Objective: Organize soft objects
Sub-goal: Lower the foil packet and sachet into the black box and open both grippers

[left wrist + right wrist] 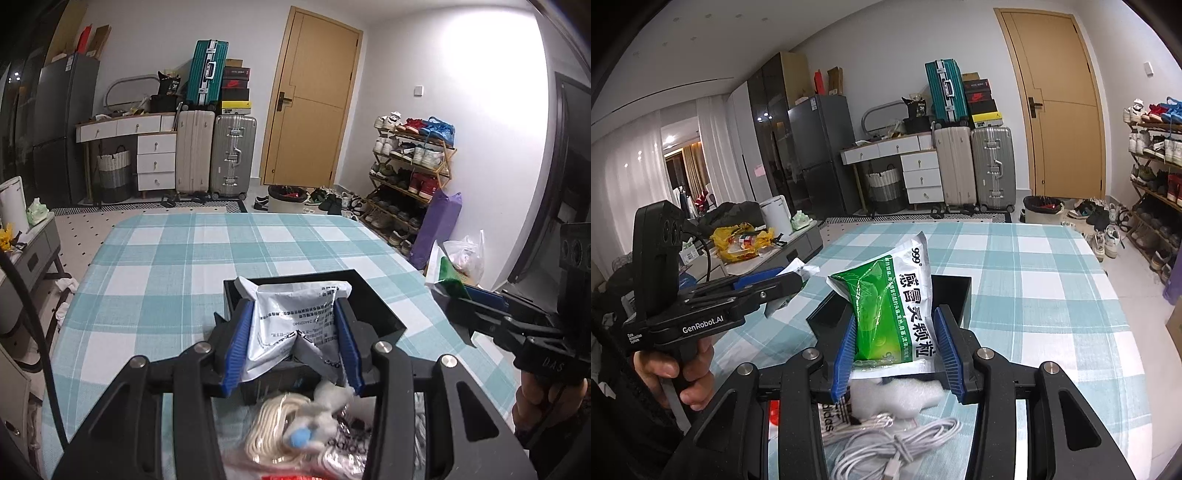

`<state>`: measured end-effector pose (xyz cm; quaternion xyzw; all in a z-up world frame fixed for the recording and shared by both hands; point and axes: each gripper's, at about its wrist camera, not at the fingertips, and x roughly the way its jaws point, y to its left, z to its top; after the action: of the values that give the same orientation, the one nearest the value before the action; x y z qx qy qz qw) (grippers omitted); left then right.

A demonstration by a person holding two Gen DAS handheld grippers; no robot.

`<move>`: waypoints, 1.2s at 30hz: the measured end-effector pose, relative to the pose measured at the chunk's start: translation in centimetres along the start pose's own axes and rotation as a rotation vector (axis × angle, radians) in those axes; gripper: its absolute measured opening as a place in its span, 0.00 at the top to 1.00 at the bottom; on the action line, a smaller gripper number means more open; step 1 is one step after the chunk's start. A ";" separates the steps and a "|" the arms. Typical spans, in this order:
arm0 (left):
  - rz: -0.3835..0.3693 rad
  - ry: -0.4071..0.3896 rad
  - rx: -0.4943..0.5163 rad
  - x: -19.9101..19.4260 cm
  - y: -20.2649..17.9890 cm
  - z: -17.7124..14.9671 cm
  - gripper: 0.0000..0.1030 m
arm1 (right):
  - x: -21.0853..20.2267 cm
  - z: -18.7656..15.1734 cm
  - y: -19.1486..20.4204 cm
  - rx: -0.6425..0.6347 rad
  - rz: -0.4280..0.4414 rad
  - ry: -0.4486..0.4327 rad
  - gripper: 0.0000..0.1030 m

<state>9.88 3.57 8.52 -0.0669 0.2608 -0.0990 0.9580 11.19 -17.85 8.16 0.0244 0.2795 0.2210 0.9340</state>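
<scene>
Left wrist view looks across a table (184, 258) under a teal and white checked cloth, and on it, near the middle, sits a black box (380, 314) with its top open, which I take to be where the soft things are meant to go. Just above that box the left gripper (293, 343) pinches a silver-white packet (295, 314) between its blue pads, the packet crumpled where it is squeezed and hanging over the box without yet lying in it. Off to the side the right gripper (439, 291) shows up with the corner of a green packet (448, 275) in its tip. Right wrist view gives that one plainly: the right gripper (895, 354) is clamped on a green and white packet (894, 306) held upright, its top standing free in front of the box (956, 295). A hand (683, 373) carries the left gripper (798, 275) alongside, the white packet (803, 271) poking from its tip. Nearer the cameras, a white coiled cable (886, 443), a lump of white wadding (901, 398), a cream rope bundle (273, 439) and a bag with printed lettering (351, 439) lie loose on the cloth. As far as I can judge the job is early: two packets are lifted but not stowed, nothing can be made out inside the box, and the smaller loose bits remain to be gathered
</scene>
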 end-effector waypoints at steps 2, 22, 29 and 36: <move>-0.004 0.005 0.000 0.7 0.0 0.3 0.58 | 0.6 0.2 -0.1 -0.001 -0.008 0.003 0.59; 0.038 0.101 0.020 7.2 0.0 -0.1 0.58 | 9.2 0.8 -1.7 -0.047 -0.065 0.126 0.59; 0.050 0.118 0.035 8.4 0.1 -0.3 0.58 | 10.7 0.8 -1.9 -0.071 -0.094 0.156 0.59; 0.051 0.141 0.019 9.4 0.6 -0.7 0.58 | 11.6 0.7 -2.4 -0.077 -0.100 0.181 0.59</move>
<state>17.55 2.00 3.28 -0.0439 0.3282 -0.0817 0.9400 21.17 -14.99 2.38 -0.0458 0.3548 0.1861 0.9151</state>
